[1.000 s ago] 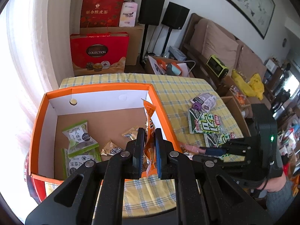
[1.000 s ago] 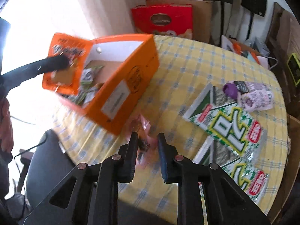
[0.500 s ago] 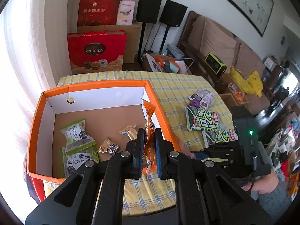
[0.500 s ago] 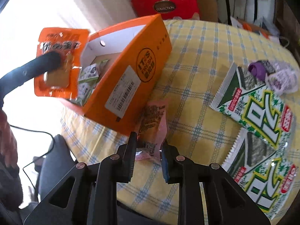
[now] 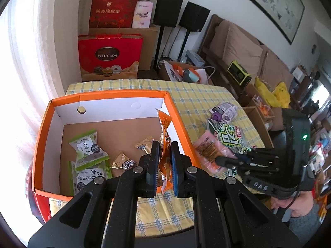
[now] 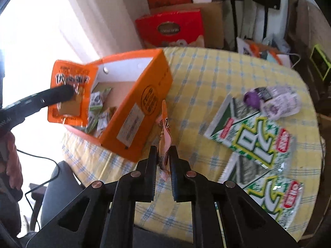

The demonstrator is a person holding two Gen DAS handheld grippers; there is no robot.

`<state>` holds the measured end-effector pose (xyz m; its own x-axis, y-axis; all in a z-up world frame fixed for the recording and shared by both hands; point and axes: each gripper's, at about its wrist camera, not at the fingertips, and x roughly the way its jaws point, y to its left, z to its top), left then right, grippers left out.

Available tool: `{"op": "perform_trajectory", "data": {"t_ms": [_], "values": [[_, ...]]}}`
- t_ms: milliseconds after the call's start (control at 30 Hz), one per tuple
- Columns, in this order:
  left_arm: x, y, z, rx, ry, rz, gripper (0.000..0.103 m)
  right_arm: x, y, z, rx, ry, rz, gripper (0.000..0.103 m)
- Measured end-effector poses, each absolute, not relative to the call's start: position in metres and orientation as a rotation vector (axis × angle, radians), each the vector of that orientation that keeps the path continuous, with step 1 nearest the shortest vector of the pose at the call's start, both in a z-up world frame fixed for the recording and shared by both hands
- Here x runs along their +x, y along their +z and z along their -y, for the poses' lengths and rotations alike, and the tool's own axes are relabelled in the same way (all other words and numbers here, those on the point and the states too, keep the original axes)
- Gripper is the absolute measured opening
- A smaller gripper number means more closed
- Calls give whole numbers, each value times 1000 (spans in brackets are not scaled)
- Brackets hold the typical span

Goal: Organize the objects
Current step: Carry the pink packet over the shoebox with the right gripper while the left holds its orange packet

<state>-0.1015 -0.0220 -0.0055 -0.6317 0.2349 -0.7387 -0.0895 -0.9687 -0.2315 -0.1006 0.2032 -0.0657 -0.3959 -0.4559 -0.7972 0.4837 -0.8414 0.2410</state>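
An orange cardboard box [image 5: 107, 95] stands open on the yellow checked table, with several small snack packets [image 5: 89, 150] on its floor. My left gripper [image 5: 163, 146] is shut on an orange snack packet [image 5: 164, 124] and holds it upright over the box's right side. The right wrist view shows that orange packet [image 6: 70, 78] at the box's near corner [image 6: 144, 95]. My right gripper [image 6: 163, 150] is shut on a pink snack packet [image 6: 165, 128], which hangs clear of the table just right of the box. In the left wrist view the pink packet [image 5: 206, 153] sticks out from the right gripper [image 5: 219, 161].
Two green-and-white seaweed packs [image 6: 252, 136] and a purple-capped pouch [image 6: 275, 101] lie on the table's right half. Red gift boxes [image 5: 109, 57] and speakers stand beyond the far edge. A person's hand [image 6: 10, 161] is at the left.
My right gripper has closed on the pink packet and lifted it off the tablecloth beside the box. The left gripper still holds the orange packet in the same place.
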Motion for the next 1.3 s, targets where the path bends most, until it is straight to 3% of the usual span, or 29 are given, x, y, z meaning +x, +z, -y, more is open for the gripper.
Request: {"op": "perform_trajectory", "data": {"t_ms": [633, 1300], "values": [[-100, 5, 31, -1240, 2744, 225, 10, -107, -1, -192, 1135, -2354, -3, 10], [-105, 8, 61, -1256, 2793, 242, 10, -109, 16, -147, 1099, -2347, 5, 10]]}}
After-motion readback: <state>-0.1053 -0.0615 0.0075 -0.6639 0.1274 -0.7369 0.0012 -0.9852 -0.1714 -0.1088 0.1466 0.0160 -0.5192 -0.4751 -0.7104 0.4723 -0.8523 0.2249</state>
